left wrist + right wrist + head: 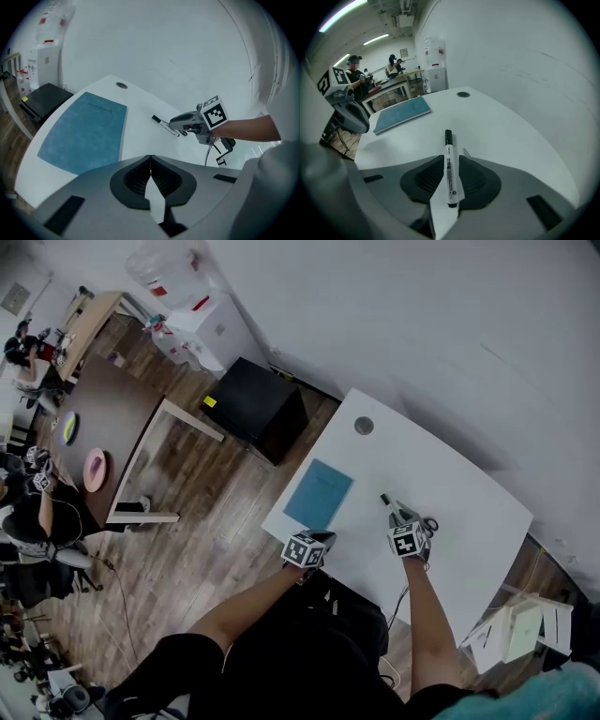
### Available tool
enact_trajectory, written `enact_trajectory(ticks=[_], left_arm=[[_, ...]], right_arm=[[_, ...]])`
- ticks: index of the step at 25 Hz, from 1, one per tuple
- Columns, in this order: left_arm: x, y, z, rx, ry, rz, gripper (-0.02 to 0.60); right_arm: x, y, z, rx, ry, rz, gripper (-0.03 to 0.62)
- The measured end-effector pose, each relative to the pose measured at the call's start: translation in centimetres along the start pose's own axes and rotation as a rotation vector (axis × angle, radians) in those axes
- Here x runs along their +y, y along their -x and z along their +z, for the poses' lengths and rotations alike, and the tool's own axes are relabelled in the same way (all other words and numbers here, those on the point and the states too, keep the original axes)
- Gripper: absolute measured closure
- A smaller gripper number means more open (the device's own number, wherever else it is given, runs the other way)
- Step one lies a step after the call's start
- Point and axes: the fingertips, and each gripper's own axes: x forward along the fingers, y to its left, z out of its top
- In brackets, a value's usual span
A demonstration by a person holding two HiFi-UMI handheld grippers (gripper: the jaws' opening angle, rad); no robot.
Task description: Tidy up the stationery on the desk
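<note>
Right hand-held gripper (451, 164) clamps the marker (448, 145) mid-barrel, frame centre: probably light, stiff, slippery; left hand-held gripper (150, 161) closed, empty.

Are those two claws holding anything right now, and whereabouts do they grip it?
The right claw pinches a marker pen by its white barrel, with the black cap poking out ahead. The left claw is shut and empty.

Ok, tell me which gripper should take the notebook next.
Left. The left gripper has its jaws shut on nothing and hangs just by the near end of the notebook. The right gripper is farther from it, and its jaws clamp the marker.
</note>
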Motion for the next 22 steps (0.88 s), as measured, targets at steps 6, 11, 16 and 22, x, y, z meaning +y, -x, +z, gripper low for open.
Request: enact_trajectory(ticks=[6,11,16,22], left_arm=[[-0.2,0.2,0.7,-0.02,0.007,0.071,0.568],[0.1,0.6,1.6,-0.058,0.062,0.107,0.568],[-0.1,0.7,2.9,-0.054,0.014,0.087,0.568],[1.4,1.0,4.6,-0.026,-0.154,0.063,0.568]], right_arm=[[0.5,-1.6,0.5,0.022,0.063,0.073,0.49],[0.6,-1.9,0.0,0.038,0.007,0.101,0.51],[2.4,-0.9,0.9,-0.014,-0.08,0.074,0.513],[7.8,-0.6,2.4,-0.079,-0.32,0.078,0.511]])
